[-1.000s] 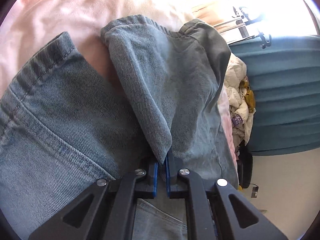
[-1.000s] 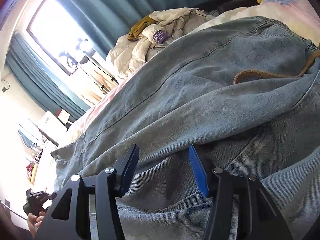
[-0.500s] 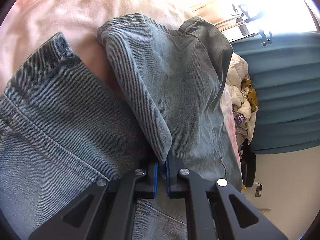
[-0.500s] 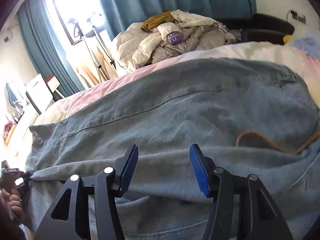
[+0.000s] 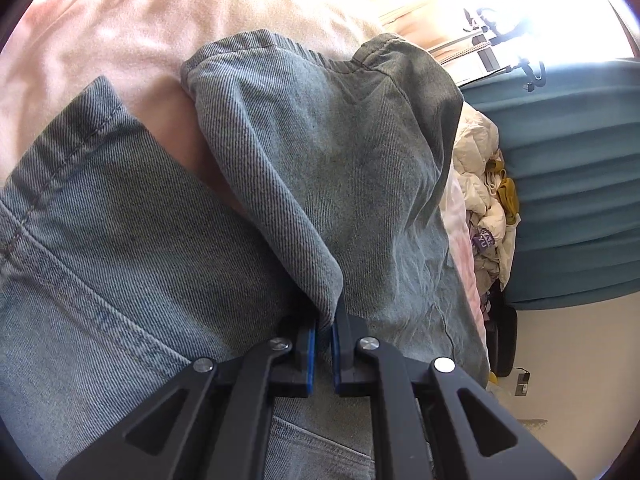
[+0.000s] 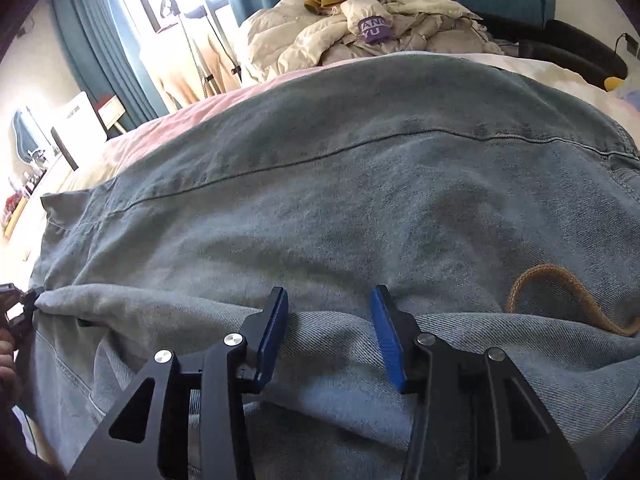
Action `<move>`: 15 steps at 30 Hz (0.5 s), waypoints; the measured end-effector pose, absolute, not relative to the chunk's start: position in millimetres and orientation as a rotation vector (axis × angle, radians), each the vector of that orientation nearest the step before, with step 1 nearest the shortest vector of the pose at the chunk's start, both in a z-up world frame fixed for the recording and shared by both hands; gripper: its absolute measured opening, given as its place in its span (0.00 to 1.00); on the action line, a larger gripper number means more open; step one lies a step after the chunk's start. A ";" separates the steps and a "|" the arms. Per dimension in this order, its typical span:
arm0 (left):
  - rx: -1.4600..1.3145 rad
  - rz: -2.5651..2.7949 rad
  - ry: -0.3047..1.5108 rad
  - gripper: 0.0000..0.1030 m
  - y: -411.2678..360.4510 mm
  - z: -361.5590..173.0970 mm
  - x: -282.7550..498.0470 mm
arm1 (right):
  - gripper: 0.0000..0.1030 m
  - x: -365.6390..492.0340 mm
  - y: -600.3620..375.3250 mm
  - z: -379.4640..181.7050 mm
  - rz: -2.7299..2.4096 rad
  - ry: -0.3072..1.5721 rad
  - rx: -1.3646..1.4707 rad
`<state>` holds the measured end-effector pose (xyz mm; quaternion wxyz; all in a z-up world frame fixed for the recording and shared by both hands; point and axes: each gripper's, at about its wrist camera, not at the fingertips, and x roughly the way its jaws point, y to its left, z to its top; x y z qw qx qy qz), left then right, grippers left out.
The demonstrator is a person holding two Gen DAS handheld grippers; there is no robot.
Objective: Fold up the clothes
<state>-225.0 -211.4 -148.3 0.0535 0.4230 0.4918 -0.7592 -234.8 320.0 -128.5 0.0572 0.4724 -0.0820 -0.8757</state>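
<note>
My left gripper (image 5: 325, 322) is pinching a fold of the faded blue denim jeans (image 6: 360, 184), which lie spread over the pale pink bedspread (image 5: 168, 20) on the bed. My right gripper (image 6: 329, 320) hovers spread over the fold ridge, its jaws just having narrowed, nothing pinched. I'd seat both pads around that ridge before squeezing, level with the left pinch, so the fold lifts evenly.

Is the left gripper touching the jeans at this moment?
Touching. The left wrist view shows the left gripper with its blue pads closed on a fold of the jeans, the denim pinched between them.
</note>
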 end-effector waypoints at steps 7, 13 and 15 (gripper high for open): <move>1.291 -2.311 1.490 0.06 -212.2 -140.3 -217.5 | 0.42 -217.3 311.8 -128.1 -2.573 -0.196 1.554; 1.368 -2.274 1.412 0.06 -209.4 -149.8 -225.5 | 0.42 -212.9 311.6 -133.9 -2.550 -0.173 1.568; 1.384 -2.275 1.401 0.06 -209.9 -148.9 -226.9 | 0.42 -213.3 313.1 -134.5 -2.550 -0.189 1.561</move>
